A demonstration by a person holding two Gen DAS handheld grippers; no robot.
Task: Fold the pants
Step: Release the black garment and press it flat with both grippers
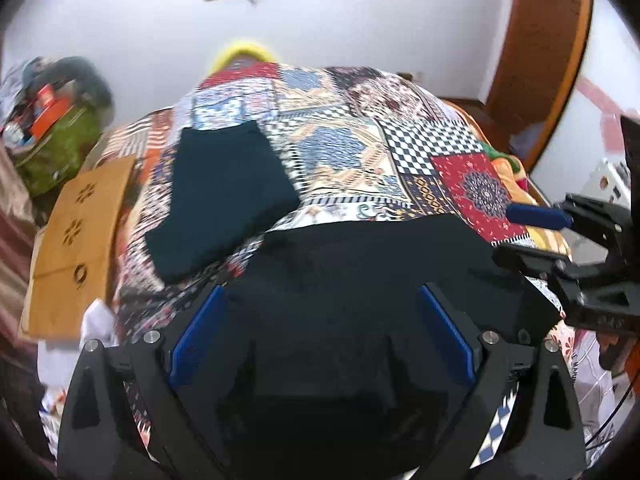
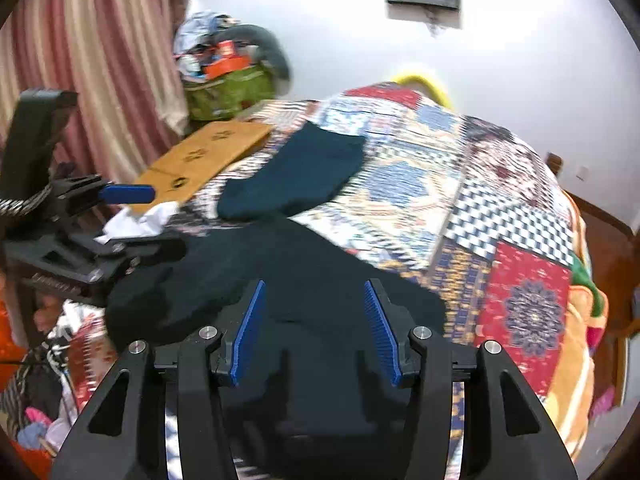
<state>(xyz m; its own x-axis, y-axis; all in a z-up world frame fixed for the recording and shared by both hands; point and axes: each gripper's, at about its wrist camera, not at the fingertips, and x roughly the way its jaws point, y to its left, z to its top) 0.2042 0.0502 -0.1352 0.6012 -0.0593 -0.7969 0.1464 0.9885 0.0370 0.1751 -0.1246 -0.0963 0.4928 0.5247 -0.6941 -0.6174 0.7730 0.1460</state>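
Both tools (image 1: 324, 312) (image 2: 316, 312) gape over black pants (image 1: 360, 264), gripping nothing.

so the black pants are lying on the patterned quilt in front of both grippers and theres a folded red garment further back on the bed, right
Not quite: the folded garment further back on the bed is dark teal, not red, as the left wrist view shows. The rest holds: the black pants lie on the patterned quilt in front of both grippers.

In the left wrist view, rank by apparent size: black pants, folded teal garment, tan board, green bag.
1. black pants, though nearness to the camera inflates them
2. folded teal garment and tan board look alike
3. green bag
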